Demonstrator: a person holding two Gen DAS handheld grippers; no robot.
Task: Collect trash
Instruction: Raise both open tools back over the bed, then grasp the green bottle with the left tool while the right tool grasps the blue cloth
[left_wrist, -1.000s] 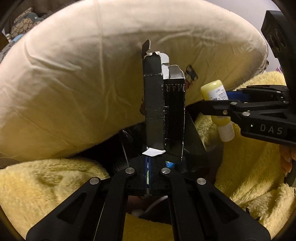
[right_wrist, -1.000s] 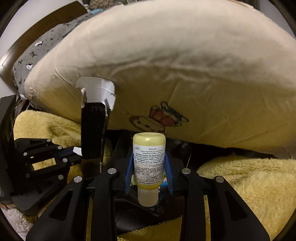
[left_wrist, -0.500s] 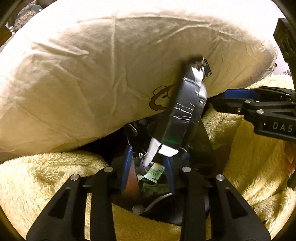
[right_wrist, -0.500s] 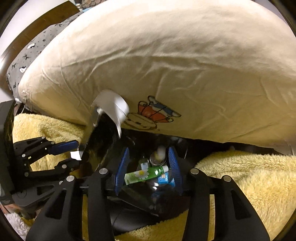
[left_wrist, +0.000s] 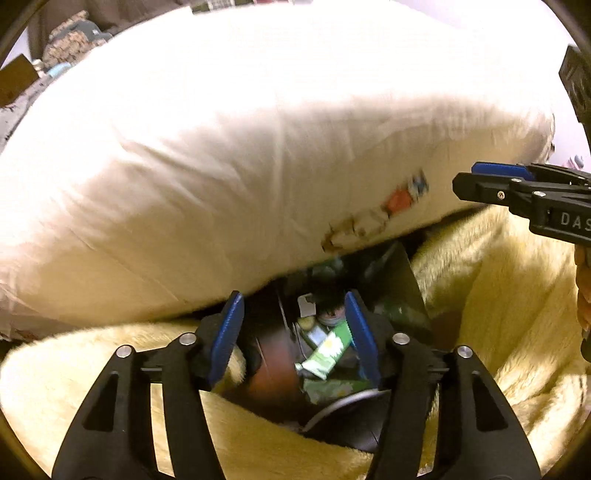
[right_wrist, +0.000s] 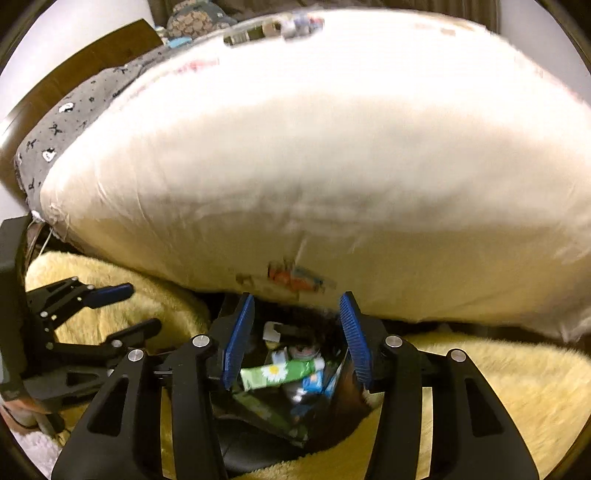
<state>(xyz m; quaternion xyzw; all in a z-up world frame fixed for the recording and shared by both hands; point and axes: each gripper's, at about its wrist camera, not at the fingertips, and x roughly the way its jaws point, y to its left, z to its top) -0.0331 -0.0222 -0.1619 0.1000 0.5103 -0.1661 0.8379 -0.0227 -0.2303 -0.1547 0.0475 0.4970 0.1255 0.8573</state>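
A black trash bin (left_wrist: 402, 284) sits sunk between a big pillow and a fleece blanket. It holds several pieces of trash, among them a green tube with a daisy print (left_wrist: 325, 352) (right_wrist: 279, 373). My left gripper (left_wrist: 295, 326) hovers above the bin's mouth, its jaws opening with nothing pressed between the blue pads. My right gripper (right_wrist: 297, 334) hangs over the same bin (right_wrist: 226, 314), jaws also opening and empty. Each gripper shows in the other's view: the right gripper (left_wrist: 517, 188) at the right, the left gripper (right_wrist: 92, 306) at the left. The dropped carton and bottle cannot be picked out clearly.
A large cream pillow (left_wrist: 221, 166) (right_wrist: 314, 166) with a small cartoon print overhangs the bin's far side. Yellow fleece blanket (left_wrist: 498, 314) (right_wrist: 480, 387) surrounds the bin. A grey patterned cloth (right_wrist: 74, 110) and a brown wooden board (right_wrist: 92, 55) lie at the far left.
The left gripper let go of the black carton and the right let go of the yellow bottle; both dropped toward the bin. Both grippers opened and rose.
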